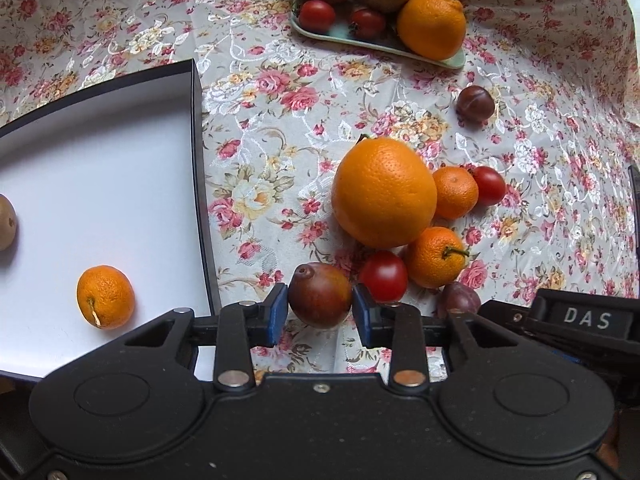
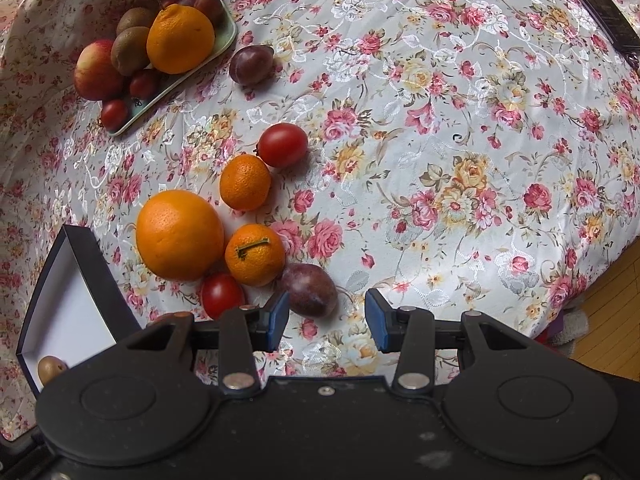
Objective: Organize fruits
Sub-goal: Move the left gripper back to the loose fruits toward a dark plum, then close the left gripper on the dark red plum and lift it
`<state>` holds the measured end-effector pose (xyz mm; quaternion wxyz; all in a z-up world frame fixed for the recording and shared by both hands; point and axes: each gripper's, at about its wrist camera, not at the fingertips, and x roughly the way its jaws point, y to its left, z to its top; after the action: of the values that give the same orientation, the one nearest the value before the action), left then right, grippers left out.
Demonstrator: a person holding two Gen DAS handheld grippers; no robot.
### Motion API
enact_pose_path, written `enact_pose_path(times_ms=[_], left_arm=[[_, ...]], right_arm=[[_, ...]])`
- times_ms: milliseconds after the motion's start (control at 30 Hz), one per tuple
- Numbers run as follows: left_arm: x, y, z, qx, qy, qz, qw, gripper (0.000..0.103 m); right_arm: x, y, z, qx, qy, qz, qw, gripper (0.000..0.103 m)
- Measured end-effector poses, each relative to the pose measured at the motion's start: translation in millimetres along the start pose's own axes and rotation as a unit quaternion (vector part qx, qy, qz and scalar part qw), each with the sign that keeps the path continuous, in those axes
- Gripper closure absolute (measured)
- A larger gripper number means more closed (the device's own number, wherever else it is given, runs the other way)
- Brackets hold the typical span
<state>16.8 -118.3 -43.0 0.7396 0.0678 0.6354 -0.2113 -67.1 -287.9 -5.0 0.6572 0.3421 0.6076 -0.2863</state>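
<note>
My left gripper (image 1: 320, 309) is shut on a reddish plum (image 1: 319, 295), held between its blue pads just right of the white box (image 1: 120, 160). The box holds a mandarin (image 1: 105, 296) and a kiwi (image 1: 6, 222). Loose on the floral cloth lie a big orange (image 1: 384, 192), two mandarins (image 1: 454, 192) (image 1: 434, 256), two tomatoes (image 1: 384, 274) (image 1: 488, 186) and a purple plum (image 1: 458, 300). My right gripper (image 2: 328, 318) is open and empty, with that purple plum (image 2: 310, 290) just beyond its left finger.
A green tray (image 2: 224, 40) at the back carries an orange, kiwis, an apple, tomatoes and plums. Another plum (image 2: 251, 60) lies beside it. The table edge and wooden floor (image 2: 612, 280) are at the right. A dark flat object (image 2: 600, 4) lies far right.
</note>
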Motion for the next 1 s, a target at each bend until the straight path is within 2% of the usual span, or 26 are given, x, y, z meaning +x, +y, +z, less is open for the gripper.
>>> enact_pose_path(times_ms=[167, 333, 467, 700, 767, 1000], left_arm=[[-9, 1, 3, 0.002, -0.014, 0.004, 0.9999, 0.060], [-9, 6, 3, 0.001, -0.013, 0.007, 0.9999, 0.060], [-11, 12, 3, -0.007, -0.014, 0.005, 0.9999, 0.060], [-15, 19, 4, -0.012, -0.016, 0.007, 0.9998, 0.060], [-17, 21, 4, -0.016, -0.016, 0.007, 0.9997, 0.060], [-30, 25, 2, -0.025, -0.029, 0.004, 0.9993, 0.060]], right_arm=[[7, 5, -1, -0.006, 0.000, -0.004, 1.000, 0.058], [23, 9, -1, -0.010, 0.008, -0.023, 1.000, 0.058], [30, 14, -2, -0.014, 0.008, -0.021, 1.000, 0.058], [40, 23, 1, -0.021, -0.009, -0.048, 0.999, 0.059], [43, 25, 1, -0.025, -0.012, -0.054, 0.998, 0.067], [32, 27, -6, -0.033, -0.042, -0.056, 0.997, 0.067]])
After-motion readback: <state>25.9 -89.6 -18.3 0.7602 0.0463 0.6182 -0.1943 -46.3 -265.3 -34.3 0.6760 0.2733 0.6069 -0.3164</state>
